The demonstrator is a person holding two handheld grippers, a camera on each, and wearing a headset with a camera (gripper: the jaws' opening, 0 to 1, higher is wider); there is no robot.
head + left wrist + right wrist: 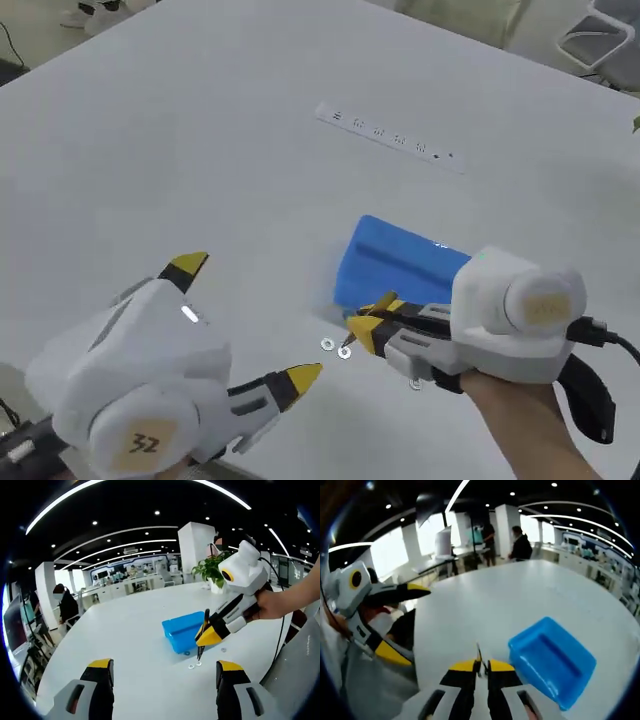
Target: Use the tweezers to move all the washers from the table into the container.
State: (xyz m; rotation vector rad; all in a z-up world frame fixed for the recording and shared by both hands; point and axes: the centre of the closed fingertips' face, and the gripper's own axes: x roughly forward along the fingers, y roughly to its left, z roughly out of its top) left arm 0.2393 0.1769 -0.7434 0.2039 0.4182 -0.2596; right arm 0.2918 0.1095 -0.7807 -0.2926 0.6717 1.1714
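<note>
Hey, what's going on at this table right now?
A person is working with two handheld grippers. The right gripper is shut on slim black tweezers, whose tips point down at small metal washers lying on the white table beside the blue plastic container. The left gripper hangs open nearby, holding nothing.

The right gripper (pixel 368 321) hides the container's (pixel 395 262) near right corner. Whether the tweezers (pixel 199 652) grip a washer (pixel 198 663) is too small to tell.
</note>
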